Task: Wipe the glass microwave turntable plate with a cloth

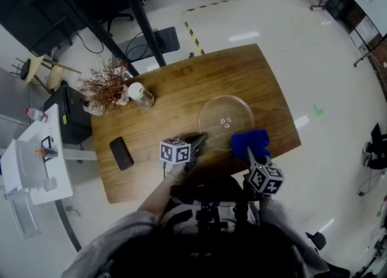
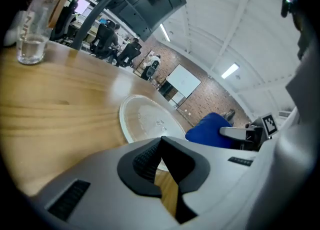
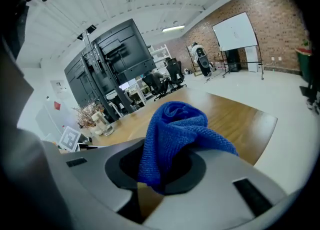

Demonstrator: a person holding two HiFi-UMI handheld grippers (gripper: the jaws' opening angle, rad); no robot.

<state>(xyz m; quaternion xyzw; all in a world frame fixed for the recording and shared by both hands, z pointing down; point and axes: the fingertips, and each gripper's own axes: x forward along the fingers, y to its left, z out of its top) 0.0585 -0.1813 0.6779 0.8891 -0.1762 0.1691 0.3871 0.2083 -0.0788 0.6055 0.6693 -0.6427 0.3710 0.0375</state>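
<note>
The round clear glass turntable plate (image 1: 225, 119) lies flat on the wooden table (image 1: 175, 89), right of centre; the left gripper view shows the plate (image 2: 150, 119) just ahead. My left gripper (image 1: 196, 144) is low by the plate's near-left rim, and its jaws (image 2: 161, 141) are shut with nothing between them. My right gripper (image 1: 251, 153) is shut on a bunched blue cloth (image 1: 250, 141) at the plate's near-right edge. In the right gripper view the blue cloth (image 3: 172, 134) bulges out of the jaws and hides the plate.
A glass jar with a white lid (image 1: 140, 94) and a vase of dried twigs (image 1: 104, 86) stand at the table's far left. A black phone (image 1: 121, 153) lies near the left front edge. A white cart (image 1: 30, 162) stands left of the table.
</note>
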